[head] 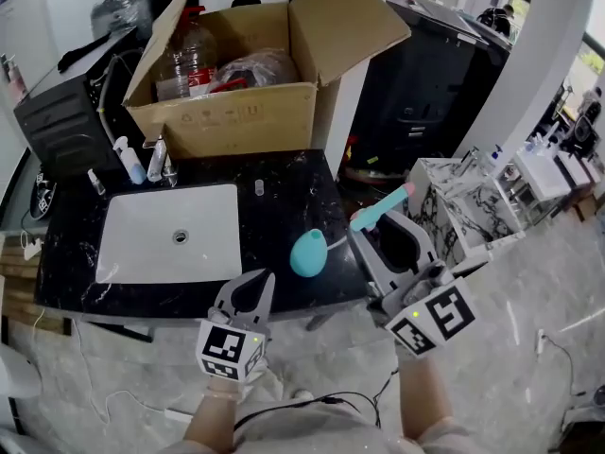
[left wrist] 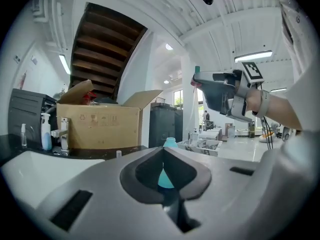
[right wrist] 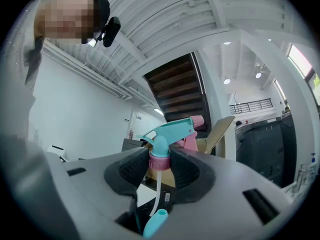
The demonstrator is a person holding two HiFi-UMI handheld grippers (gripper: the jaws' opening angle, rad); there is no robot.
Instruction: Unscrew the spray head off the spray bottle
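Head view: spray bottle (head: 308, 253) stands free on the black counter (head: 284, 183). The spray head (head: 383, 206) is held off it in your right gripper (head: 373, 227).

Left gripper view: your left gripper (left wrist: 163, 151) has its jaws together and empty, so nothing steadies the bottle.

Right gripper view: jaws part-open, clamped on the pink collar (right wrist: 160, 162), likely because that is the threaded part. The dip tube (right wrist: 156, 189) dangles toward the bottle's neck.

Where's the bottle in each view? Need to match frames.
Head view: bottle at centre, just right of the sink.
Left gripper view: bottle at centre, its top showing above the shut jaws.
Right gripper view: bottle at the bottom centre, below the jaws.
Shared landmark: the cardboard box.
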